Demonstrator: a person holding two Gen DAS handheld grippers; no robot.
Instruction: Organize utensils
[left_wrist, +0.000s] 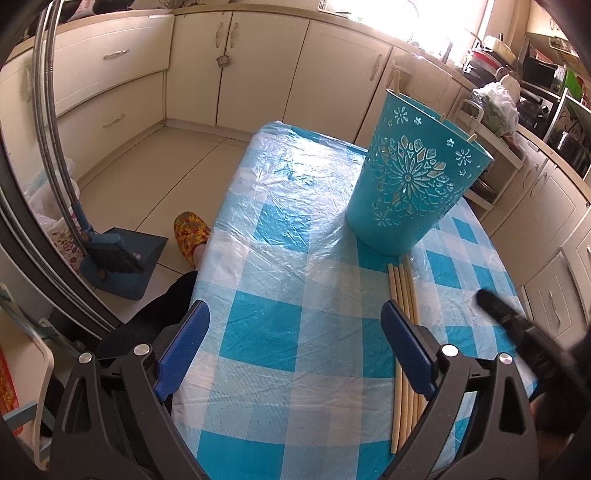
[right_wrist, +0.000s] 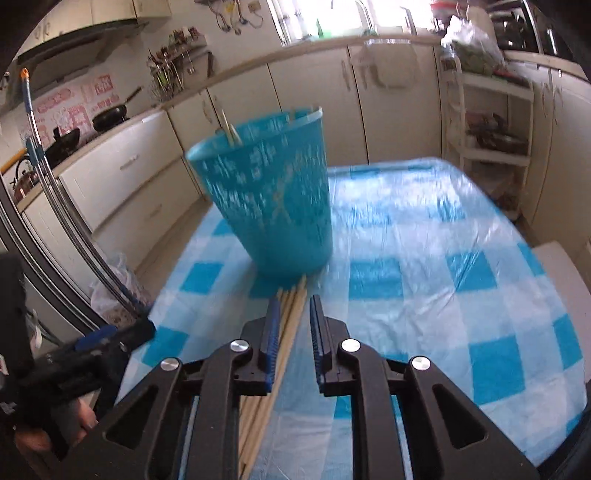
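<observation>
Hovering at the lower left of the left wrist view, the left gripper stood wide open over the checked tablecloth with nothing between its jaws. Just right of its right finger lay a bundle of wooden chopsticks, side by side, their far ends at the foot of the teal cut-out bin in the frame's centre right. A few chopsticks already stood inside, their tips poking above the rim. At the far right edge, blurred, the right gripper showed.

In the right wrist view, the right gripper sat at the lower centre with only a narrow gap between its jaws, gripping nothing; the chopsticks ran under its left finger toward the bin.

Judging by their look, the sticks are light, stiff and smooth, likely to roll or slip on the plastic-covered cloth. A hold near mid-length, across the grain, seems safest, taking one or two at a time.
</observation>
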